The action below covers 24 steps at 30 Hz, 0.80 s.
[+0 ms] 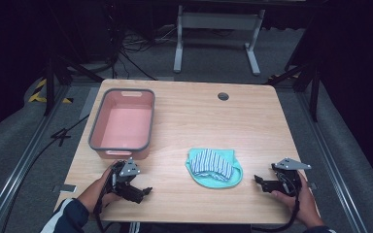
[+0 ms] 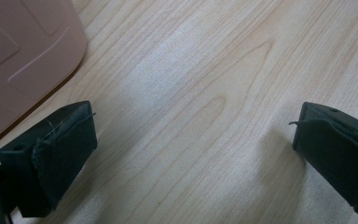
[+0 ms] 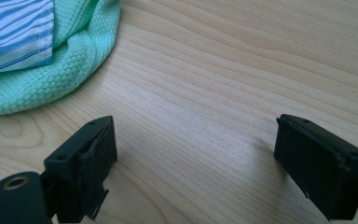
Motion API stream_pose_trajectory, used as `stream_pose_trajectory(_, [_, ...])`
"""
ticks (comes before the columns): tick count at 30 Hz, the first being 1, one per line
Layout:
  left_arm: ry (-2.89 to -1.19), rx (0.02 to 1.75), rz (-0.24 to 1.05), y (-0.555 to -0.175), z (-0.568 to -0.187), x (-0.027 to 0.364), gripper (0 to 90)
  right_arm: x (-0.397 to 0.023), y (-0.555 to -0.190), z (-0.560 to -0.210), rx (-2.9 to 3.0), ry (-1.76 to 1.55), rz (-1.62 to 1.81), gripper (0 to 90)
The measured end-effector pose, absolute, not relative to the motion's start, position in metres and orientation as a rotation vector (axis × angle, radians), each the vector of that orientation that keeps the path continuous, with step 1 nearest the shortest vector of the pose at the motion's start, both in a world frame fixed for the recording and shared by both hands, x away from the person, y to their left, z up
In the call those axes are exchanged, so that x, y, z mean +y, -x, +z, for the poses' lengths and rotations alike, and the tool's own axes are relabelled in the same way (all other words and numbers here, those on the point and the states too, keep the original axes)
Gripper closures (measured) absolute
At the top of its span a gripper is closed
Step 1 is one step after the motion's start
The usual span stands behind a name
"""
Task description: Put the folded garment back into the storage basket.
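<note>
One folded bundle of cloth, a blue-and-white striped piece lying on a mint-green knit piece, is sitting on the wooden table between the two grippers, nearer the right one. The right gripper is resting low at the table's near edge with its jaws spread wide and nothing between them; in the right gripper view the bundle's green edge is lying ahead and to the jaws' left, apart from them. The left gripper is likewise gaping wide over bare wood, empty. One pink plastic basin, grey-rimmed and empty, is standing just beyond the left gripper, probably placed there to receive the cloth. Both tools appear poised to begin.
</note>
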<state>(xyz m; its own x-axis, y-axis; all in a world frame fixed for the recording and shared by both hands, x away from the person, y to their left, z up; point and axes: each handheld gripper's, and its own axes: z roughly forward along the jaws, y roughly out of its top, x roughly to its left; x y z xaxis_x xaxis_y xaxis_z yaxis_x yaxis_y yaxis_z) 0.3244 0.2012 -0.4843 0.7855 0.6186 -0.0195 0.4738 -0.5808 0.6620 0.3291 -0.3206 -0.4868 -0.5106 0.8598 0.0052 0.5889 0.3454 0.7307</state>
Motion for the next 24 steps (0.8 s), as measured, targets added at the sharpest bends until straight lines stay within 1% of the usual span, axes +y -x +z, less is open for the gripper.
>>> stream_pose_trajectory(7, [-2.3,0.798,0.279,-0.3246,-0.4845,0.2016,0.0,-0.3214,-0.3283,-0.4859,2.241,-1.268,0.978,17.0])
stream_pose_trajectory(15, [-2.327,0.714,0.257,-0.3276,-0.484,0.2049,0.4,-0.3223,-0.3269,-0.4861,2.237,-1.271,0.982,17.0])
stream_pose_trajectory(17, [-2.335,0.66,0.243,-0.3283,-0.483,0.2064,3.1,-0.3226,-0.3271,-0.4859,2.242,-1.267,0.98,17.0])
stream_pose_trajectory(21, [-2.353,0.63,0.222,-0.3306,-0.4813,0.2046,6.2,-0.3224,-0.3273,-0.4855,2.245,-1.268,0.981,18.2])
stream_pose_trajectory(22, [-2.342,0.63,0.219,-0.3301,-0.4811,0.2023,8.1,-0.3227,-0.3271,-0.4852,2.25,-1.264,0.986,20.6])
stream_pose_trajectory(24, [-2.341,0.624,0.231,-0.3297,-0.4792,0.1998,16.9,-0.3237,-0.3266,-0.4845,2.251,-1.255,0.993,26.4])
